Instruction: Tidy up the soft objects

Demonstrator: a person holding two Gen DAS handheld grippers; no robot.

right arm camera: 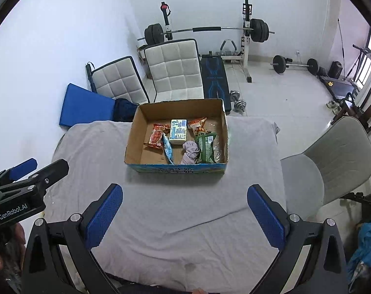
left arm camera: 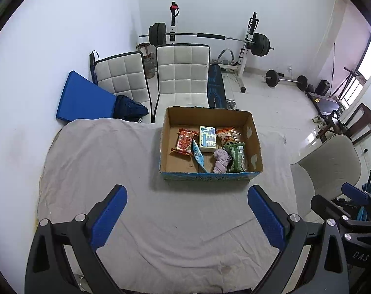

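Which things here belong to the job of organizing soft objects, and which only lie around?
Job:
cardboard box
red snack packet
tissue pack
purple cloth
green packet
left gripper, open
right gripper, open

Lying about:
white chairs
barbell rack
blue mat
dumbbells

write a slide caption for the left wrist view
Open left gripper hovers over the cloth-covered table, facing a cardboard box of snack packets.
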